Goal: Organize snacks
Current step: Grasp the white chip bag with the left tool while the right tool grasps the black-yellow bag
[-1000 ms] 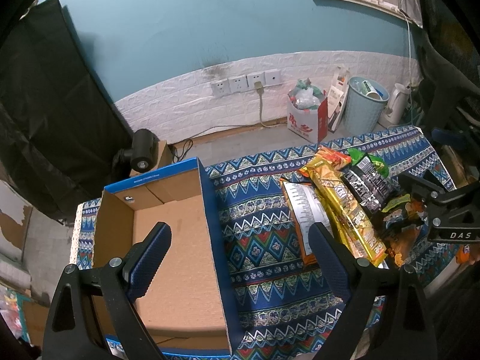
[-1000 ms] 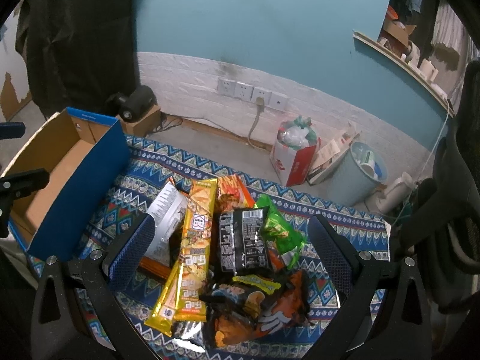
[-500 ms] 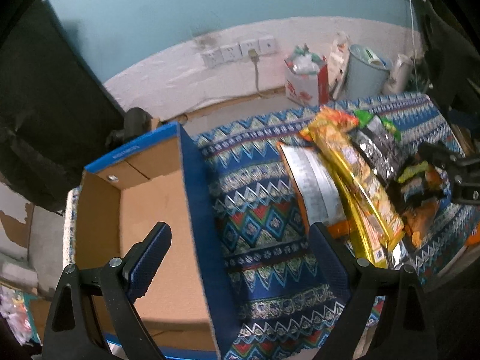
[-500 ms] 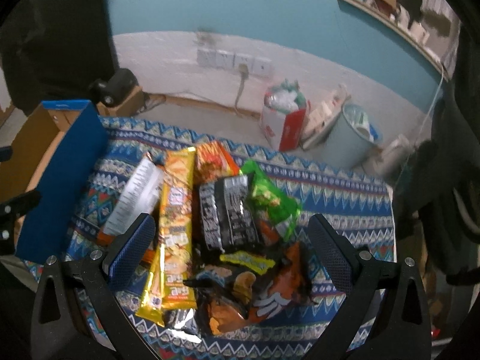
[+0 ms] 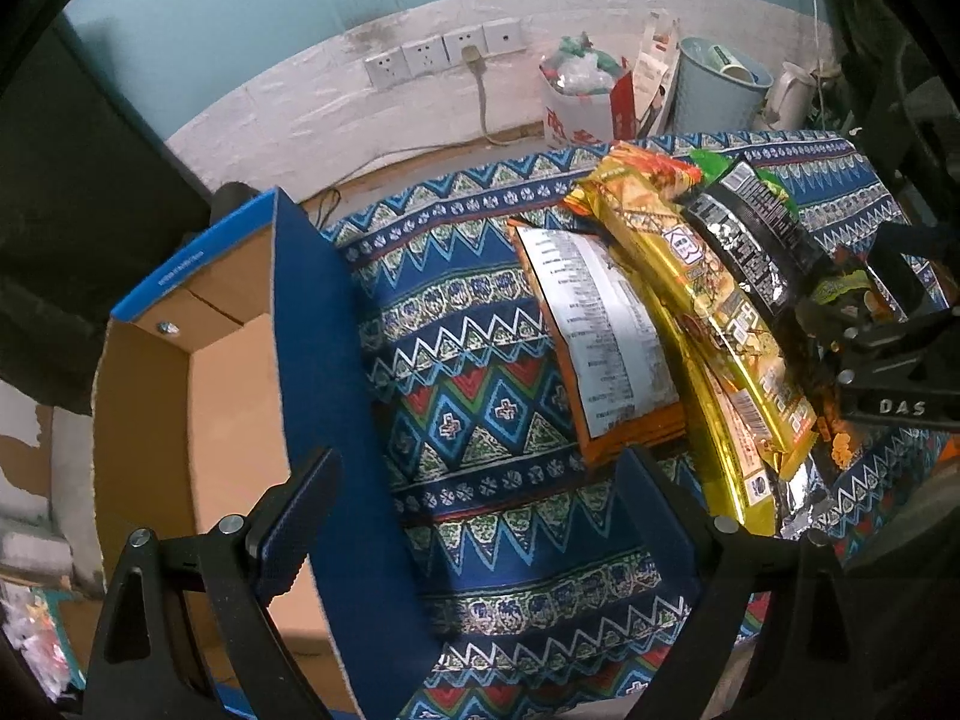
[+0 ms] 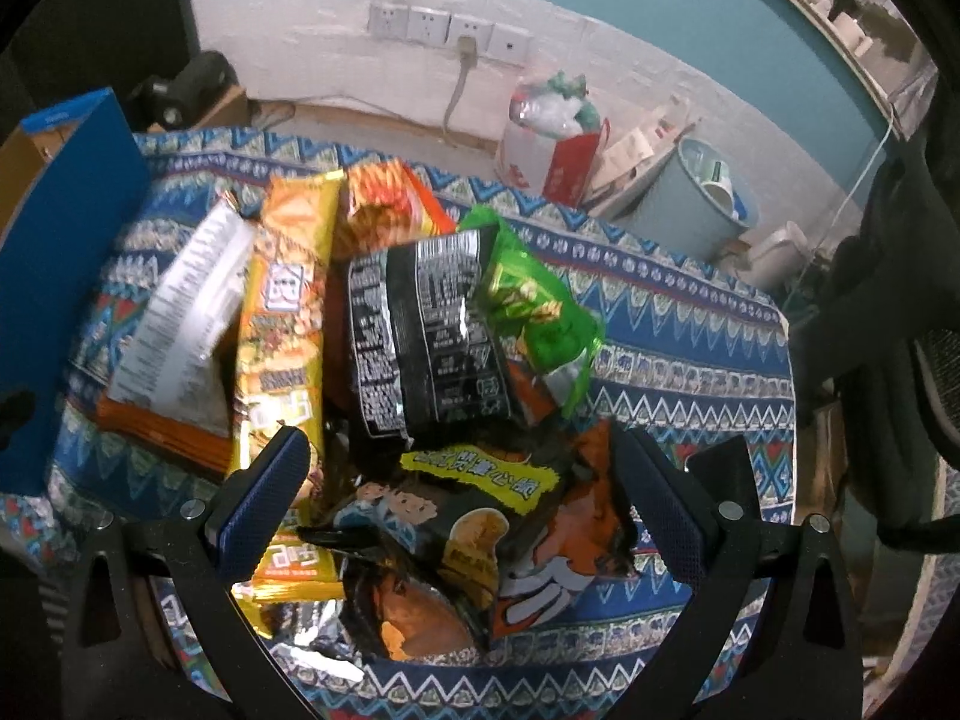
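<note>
- The snacks lie in an overlapping heap on the patterned cloth (image 5: pixel 480 372), toward its right side in the left wrist view and well apart from the cloth's far edge.
- The gold packet (image 6: pixel 282 324) runs lengthwise through the heap; the orange packet with a white printed back (image 5: pixel 600 348) lies just beside it on the box side, partly tucked under it.
- The black packet (image 6: pixel 426 336) lies on the other side of the gold one, overlapping the green packet (image 6: pixel 534 306); a small orange packet (image 6: pixel 384 204) shows at the heap's far end.
- Nearest the right gripper (image 6: pixel 462 504) is a dark crumpled bag with a yellow label (image 6: pixel 480 516), lying on the heap's near end.
- The right gripper's jaws are spread wide, one on either side of that dark bag; whether a pad touches it cannot be told, and nothing is pinched.
- The left gripper (image 5: pixel 480 522) has its jaws spread wide too, holding nothing; one finger (image 5: pixel 294 522) sits over the box wall, the other near the white-backed packet's near corner.
- The blue cardboard box (image 5: pixel 318 360) stands open at the cloth's left edge, with only bare cardboard showing inside.
- Beyond the cloth's far edge are wall sockets (image 6: pixel 447 30), a stuffed red-and-white bag (image 6: pixel 552 138) and a pale bin (image 6: pixel 696 198).
</note>
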Motion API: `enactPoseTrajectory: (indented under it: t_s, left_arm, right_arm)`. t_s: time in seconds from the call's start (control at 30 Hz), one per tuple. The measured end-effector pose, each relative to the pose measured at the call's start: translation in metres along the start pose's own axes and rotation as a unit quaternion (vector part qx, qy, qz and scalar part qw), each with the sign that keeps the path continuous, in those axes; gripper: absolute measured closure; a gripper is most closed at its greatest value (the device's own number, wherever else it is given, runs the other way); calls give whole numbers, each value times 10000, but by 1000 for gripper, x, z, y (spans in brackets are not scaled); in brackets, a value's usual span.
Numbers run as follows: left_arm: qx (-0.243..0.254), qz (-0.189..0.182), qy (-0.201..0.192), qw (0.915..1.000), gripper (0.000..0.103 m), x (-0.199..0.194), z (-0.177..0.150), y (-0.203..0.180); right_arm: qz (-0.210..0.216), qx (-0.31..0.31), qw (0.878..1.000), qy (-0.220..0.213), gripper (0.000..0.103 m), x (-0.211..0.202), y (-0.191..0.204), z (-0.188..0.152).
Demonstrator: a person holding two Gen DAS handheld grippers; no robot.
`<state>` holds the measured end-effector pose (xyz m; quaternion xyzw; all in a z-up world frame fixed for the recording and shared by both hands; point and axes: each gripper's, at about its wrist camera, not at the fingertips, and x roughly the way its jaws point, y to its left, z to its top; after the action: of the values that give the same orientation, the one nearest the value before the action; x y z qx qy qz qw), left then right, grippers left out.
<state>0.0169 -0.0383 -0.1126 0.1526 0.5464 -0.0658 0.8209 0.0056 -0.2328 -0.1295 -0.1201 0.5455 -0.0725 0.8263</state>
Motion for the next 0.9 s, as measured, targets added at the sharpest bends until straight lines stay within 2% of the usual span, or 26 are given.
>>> enactPoseTrajectory:
  t_s: [0.2,0.43,0.57,0.7,0.87,0.9]
  left_arm:
    - [-40,-22,164,9999,9,13,5,-3]
    - [-129,-132,373,9991,9,29,16,-7]
    - [-160,-243,505,9983,9,38,23,-13]
    - [-88,-233,509,9984,9,43,29,-20]
    - [-103,-348,619,9974,9,54,37,-27]
    - [-103,-356,645,9972,9,57,38,-28]
  right_arm:
    - [-194,-195,9992,281,3,20,3,-6]
    - [-150,-37,9988,465,3,22,-21,-19]
    - [231,84,9989,398,3,22,-27,-21]
    - [165,-373,9980,474,4,30,-10,-23]
    - [14,-648,9962,583,13,40,-7,-26]
    - [52,-615,9963,595,20,41,-10,-26]
